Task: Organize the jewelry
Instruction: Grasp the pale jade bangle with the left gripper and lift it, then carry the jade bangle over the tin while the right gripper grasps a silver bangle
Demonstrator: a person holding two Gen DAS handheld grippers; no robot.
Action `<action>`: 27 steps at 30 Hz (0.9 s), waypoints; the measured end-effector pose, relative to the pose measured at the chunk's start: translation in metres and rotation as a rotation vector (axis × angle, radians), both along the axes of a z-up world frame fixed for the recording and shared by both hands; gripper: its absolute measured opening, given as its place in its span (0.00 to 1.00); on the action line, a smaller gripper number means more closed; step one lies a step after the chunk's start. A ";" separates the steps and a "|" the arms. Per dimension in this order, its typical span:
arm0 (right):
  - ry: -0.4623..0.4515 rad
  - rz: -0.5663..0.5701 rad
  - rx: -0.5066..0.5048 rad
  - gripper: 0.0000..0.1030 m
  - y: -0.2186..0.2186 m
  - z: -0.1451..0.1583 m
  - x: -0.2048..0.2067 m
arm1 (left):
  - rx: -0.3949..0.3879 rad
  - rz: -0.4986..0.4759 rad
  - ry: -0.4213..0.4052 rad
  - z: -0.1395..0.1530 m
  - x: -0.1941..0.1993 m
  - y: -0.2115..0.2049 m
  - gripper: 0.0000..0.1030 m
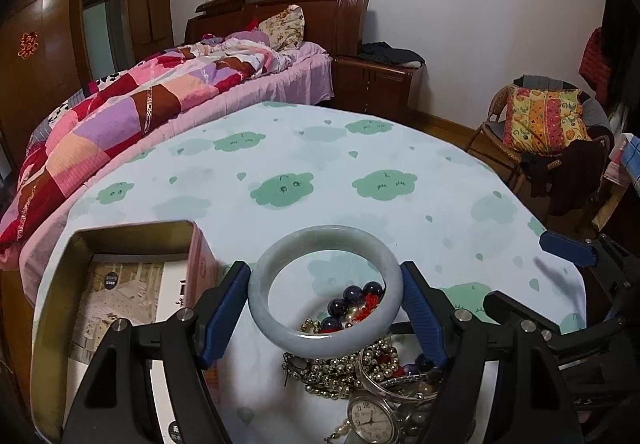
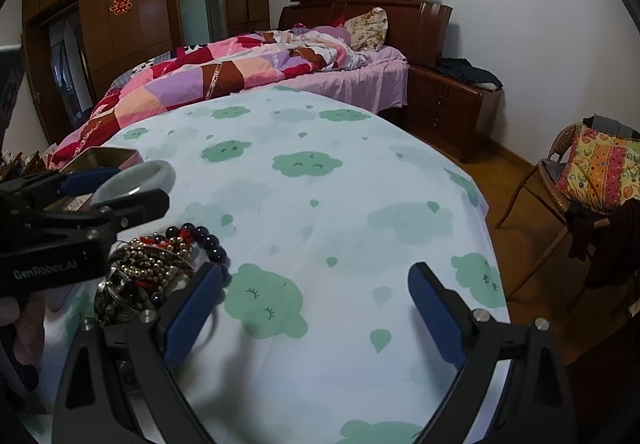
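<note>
Bedroom furniture fills the background, but the work happens on a table covered with a pale cloth printed with green clouds (image 1: 360,148). Near the table's left edge sits an open rectangular metal tin with a pink outer wall (image 1: 120,284), with printed card lying inside it. Just right of the tin, towards the table's near edge, lies a tangled heap of jewellery (image 1: 360,368): gold bead chains, dark purple bead bracelets, red cord, a silver bangle and a round white-faced watch (image 1: 370,422).

A smooth, pale grey-green jade bangle (image 1: 324,292) is raised above this heap. The left gripper (image 1: 325,310) holds it, its blue pads (image 1: 224,312) pressed against opposite outer sides of the ring at a wide spread. The bangle tilts slightly, and beads show through its centre.

The right gripper (image 2: 316,314) hovers over bare cloth to the right of the heap, jaws wide apart and holding nothing.

The step in hand appears to be carrying the bangle to the tin. Stone is hard and slippery, so the hold should stay steady. A good approach is to lift clear of the chains, travel left over the tin's rim, lower the bangle close to the card, and only then release.
</note>
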State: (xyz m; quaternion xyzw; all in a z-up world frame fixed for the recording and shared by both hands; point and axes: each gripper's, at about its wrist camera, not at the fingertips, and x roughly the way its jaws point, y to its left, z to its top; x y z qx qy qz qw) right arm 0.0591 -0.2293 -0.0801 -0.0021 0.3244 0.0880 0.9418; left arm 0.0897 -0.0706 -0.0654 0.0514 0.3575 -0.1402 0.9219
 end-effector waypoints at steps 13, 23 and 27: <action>0.006 0.020 -0.015 0.93 0.010 0.008 -0.003 | -0.028 0.040 -0.070 0.026 -0.018 0.021 0.73; 0.027 0.148 0.050 0.94 0.037 0.012 -0.009 | -0.057 0.103 -0.103 0.039 -0.029 0.051 0.73; 0.064 0.217 0.047 0.94 0.057 0.009 -0.007 | -0.062 0.114 -0.099 0.039 -0.029 0.058 0.73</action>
